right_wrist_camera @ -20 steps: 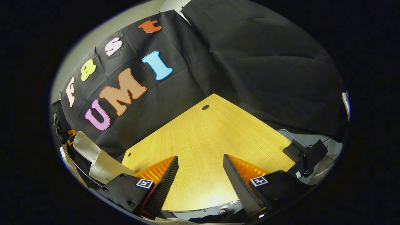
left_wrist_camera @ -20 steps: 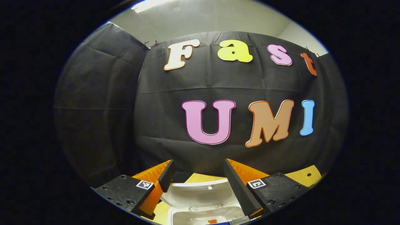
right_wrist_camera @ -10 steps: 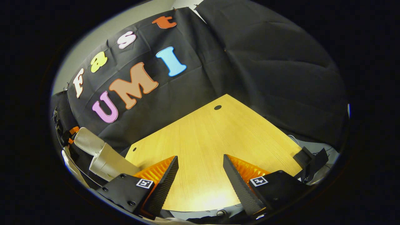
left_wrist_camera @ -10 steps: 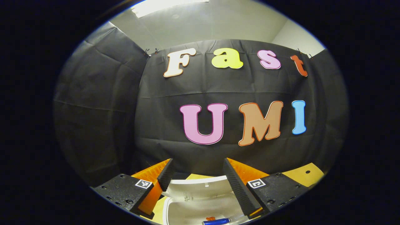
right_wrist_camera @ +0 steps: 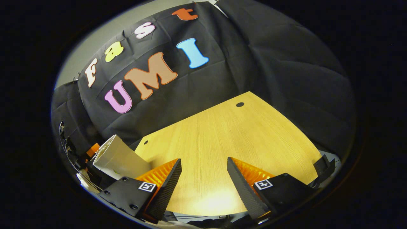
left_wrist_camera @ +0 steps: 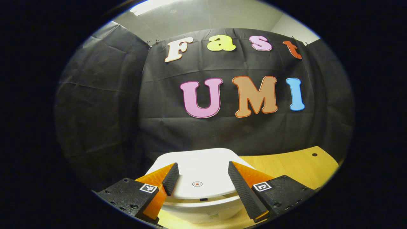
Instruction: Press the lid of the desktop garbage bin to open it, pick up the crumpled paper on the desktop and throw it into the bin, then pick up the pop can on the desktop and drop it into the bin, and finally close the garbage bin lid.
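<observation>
garbage bin (left_wrist_camera: 203,190) on the bench (left_wrist_camera: 286,165) — lid (left_wrist_camera: 197,173) down

left gripper (left_wrist_camera: 200,181) hangs just over the lid's red dot (left_wrist_camera: 197,183), jaws apart and empty. right gripper (right_wrist_camera: 203,178) — jaws apart too — sits over bare bench, the bin at its left.

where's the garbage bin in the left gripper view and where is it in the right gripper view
Left gripper view: the garbage bin sits bottom centre, lid down, between the open fingers.
Right gripper view: the garbage bin is at the lower left edge, beside the left finger.
Shared landmark: the wooden desktop.
</observation>
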A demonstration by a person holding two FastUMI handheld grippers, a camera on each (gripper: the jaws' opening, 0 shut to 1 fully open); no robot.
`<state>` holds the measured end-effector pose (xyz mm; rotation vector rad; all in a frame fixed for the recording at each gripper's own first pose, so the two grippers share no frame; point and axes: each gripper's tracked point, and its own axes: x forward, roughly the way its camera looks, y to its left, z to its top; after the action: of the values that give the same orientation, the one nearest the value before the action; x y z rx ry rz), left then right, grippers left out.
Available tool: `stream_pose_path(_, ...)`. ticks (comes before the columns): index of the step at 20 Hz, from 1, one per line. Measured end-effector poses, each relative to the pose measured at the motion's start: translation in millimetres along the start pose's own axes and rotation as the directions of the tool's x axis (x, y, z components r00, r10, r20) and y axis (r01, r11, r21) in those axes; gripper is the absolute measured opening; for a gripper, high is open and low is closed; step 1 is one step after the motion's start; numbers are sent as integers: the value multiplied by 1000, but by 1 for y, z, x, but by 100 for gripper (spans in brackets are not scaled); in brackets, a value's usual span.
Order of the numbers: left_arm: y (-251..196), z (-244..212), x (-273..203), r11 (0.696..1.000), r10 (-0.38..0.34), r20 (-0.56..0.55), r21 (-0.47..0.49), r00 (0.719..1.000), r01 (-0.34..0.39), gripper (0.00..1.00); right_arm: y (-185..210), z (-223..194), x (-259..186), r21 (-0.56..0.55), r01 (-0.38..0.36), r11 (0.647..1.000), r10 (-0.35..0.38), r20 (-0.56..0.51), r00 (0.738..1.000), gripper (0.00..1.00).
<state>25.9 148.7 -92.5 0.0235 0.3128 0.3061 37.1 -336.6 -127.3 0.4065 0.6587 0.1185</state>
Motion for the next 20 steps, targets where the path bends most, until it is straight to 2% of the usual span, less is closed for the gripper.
stream_pose_path(1,0,-3,-2,1000,2,-3,-10,1000,-2,93,2,-3,-1,-8,-1,1000,1,-4,1000,96)
stream_pose_path(2,1,-1,-2,1000,5,22,-10,1000,-5,97,3,-6,1,-13,-1,1000,1,-8,1000,96)
stream_pose_path(4,1,-1,-4,1000,12,27,4,1000,-12,93,6,-11,4,-11,-2,1000,2,-19,1000,96)
stream_pose_path(8,1,-3,-5,999,39,77,20,996,-41,94,4,-24,5,1,7,1000,-7,-40,999,96)
stream_pose_path(9,2,-4,-5,999,45,79,6,996,-46,98,2,-28,5,0,13,1000,-13,-44,999,96)
stream_pose_path(12,1,-5,-4,999,47,78,7,996,-47,98,-4,-30,7,3,36,999,-36,-54,998,96)
stream_pose_path(13,0,-6,-4,999,46,68,3,997,-47,95,-5,-32,6,8,42,999,-41,-57,998,96)
stream_pose_path(17,1,-7,-5,998,49,87,-31,995,-47,95,0,-25,9,-4,53,999,-53,-47,997,96)
stream_pose_path(20,0,-2,-7,999,51,146,-13,988,-50,96,14,-18,17,-56,46,997,-49,-42,998,96)
